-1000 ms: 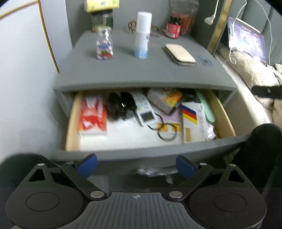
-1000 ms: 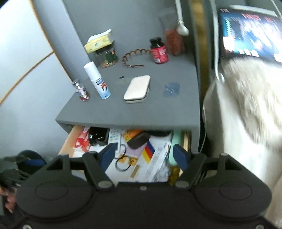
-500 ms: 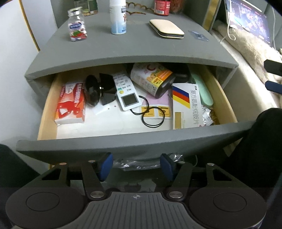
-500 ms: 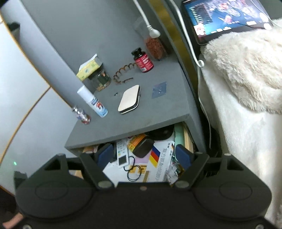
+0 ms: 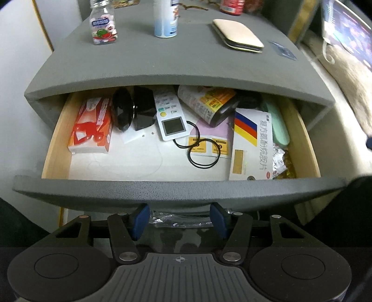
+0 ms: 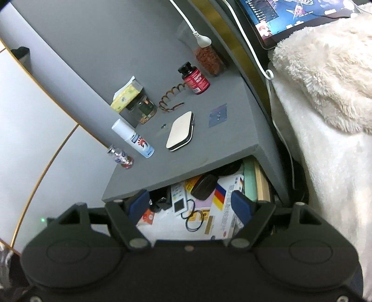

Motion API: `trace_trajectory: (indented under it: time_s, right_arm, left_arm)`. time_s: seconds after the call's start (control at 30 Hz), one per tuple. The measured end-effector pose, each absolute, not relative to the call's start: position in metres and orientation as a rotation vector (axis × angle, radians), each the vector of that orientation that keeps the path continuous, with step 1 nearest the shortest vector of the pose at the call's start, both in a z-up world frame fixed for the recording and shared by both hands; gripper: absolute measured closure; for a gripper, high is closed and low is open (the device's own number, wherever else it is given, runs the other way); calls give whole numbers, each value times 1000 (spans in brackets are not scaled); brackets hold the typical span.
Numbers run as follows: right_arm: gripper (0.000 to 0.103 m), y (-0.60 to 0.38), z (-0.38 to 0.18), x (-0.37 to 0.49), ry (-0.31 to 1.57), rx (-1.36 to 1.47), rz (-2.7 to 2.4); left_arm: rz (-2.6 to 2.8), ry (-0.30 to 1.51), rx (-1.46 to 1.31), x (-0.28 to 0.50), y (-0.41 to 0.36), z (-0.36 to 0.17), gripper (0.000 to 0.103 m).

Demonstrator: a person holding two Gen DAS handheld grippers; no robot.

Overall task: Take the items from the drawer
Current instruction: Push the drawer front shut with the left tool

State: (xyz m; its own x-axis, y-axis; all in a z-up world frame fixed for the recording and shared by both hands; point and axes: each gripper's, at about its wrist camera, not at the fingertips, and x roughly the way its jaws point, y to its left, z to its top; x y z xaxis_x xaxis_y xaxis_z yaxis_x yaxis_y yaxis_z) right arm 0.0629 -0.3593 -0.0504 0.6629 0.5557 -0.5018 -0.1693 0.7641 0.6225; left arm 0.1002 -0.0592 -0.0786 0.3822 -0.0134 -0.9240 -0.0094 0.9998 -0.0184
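The grey nightstand's drawer (image 5: 176, 190) stands open. In it lie a red-and-white box (image 5: 90, 126), a black faceted item (image 5: 123, 111), a white remote with a screen (image 5: 172, 116), a brown bottle on its side (image 5: 209, 102), black hair ties (image 5: 203, 151) and a white striped box (image 5: 251, 144). My left gripper (image 5: 178, 216) sits at the lower edge of the drawer front, its blue pads closed in on the grey lip there. My right gripper (image 6: 189, 204) hangs open above the drawer (image 6: 260, 185), with nothing between its fingers.
On the nightstand top stand a candy jar (image 5: 103, 25), a spray can (image 5: 165, 21), a beige case (image 5: 237, 34) and a red bottle (image 6: 195, 79). To the right a fluffy blanket (image 6: 325, 81) lies on a bed, with a tablet (image 6: 290, 16) and white cables.
My left gripper came down and in to the drawer front and its jaws narrowed from wide apart. The right gripper's view rolled and tipped, and its jaws stayed apart.
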Motion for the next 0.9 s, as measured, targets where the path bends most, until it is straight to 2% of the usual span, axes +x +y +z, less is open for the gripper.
trace_trajectory:
  time_s: [0.57,0.9]
  right_arm:
    - [27,-361,-50,61,747,588,440]
    - [27,-354,-51,66,767,554,436]
  left_arm:
    - [33,1128,8,164,-63,-84,51]
    - [42,1088,18,164,-64,-89,51]
